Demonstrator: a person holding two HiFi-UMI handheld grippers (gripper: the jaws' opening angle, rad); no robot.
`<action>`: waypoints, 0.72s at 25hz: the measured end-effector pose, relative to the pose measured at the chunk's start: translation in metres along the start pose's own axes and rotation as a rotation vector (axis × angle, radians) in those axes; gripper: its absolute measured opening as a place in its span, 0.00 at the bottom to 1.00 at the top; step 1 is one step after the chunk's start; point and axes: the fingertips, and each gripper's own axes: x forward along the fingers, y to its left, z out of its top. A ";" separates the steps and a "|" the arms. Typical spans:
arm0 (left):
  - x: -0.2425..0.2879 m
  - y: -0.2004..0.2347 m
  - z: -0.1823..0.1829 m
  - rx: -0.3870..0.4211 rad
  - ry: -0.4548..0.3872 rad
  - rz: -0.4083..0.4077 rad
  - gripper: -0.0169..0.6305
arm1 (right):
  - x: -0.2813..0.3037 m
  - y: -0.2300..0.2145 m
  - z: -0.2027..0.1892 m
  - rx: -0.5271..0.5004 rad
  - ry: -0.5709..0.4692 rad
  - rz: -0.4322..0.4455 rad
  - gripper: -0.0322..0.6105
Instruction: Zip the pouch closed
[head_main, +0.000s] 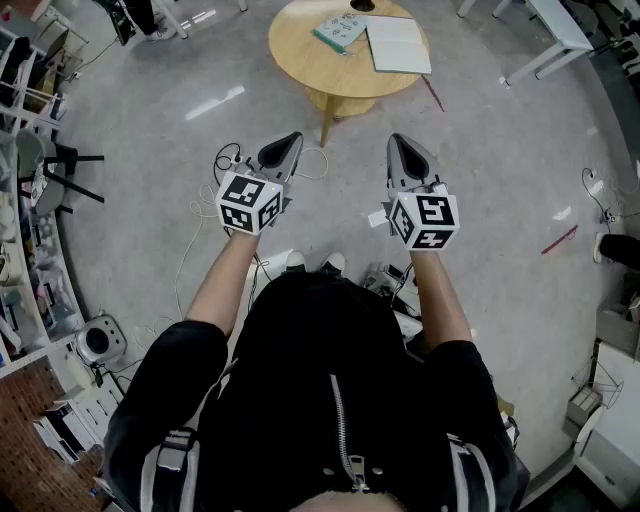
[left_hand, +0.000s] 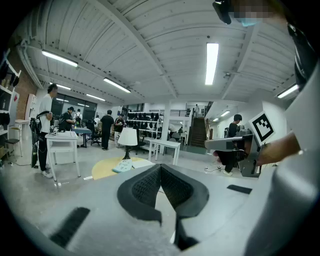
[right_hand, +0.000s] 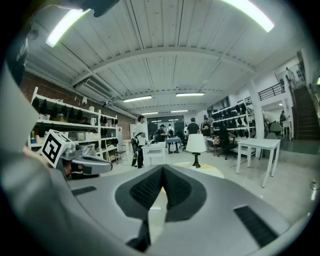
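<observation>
- No zipping is being done yet. The approach is judged to be the step in hand, with nothing of the task begun.
- The left gripper (head_main: 288, 142) and the right gripper (head_main: 398, 143) are being held side by side, nearly level, over the glossy grey floor (head_main: 500, 200) and well apart from the round bench (head_main: 300, 60).
- Both pairs of jaws are being kept clenched, the dark ribbed pads (left_hand: 142, 187) meeting at their tips with nothing gripped between them.
- No pouch is being plainly shown. The teal flat thing (head_main: 340, 30) lying on the pale wooden bench beside a white notebook (head_main: 398, 45) is being taken as the likeliest one, though no zip can be made out.
- For the next move, a walk up to the bench is being called for, then released jaws: one pair for pinning soft fabric, the other for pinching a small slider pull.
- A white-shaded lamp (left_hand: 128, 137) is being shown on the same bench.
</observation>
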 end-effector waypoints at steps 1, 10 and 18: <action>0.000 0.000 0.001 -0.004 -0.007 -0.001 0.03 | 0.000 0.001 0.001 0.005 -0.003 0.010 0.05; 0.006 -0.010 0.007 0.002 -0.046 0.007 0.03 | -0.006 -0.002 -0.002 0.004 -0.022 0.076 0.05; 0.007 -0.014 0.004 -0.007 -0.049 0.030 0.03 | -0.009 -0.003 -0.009 0.004 -0.025 0.110 0.05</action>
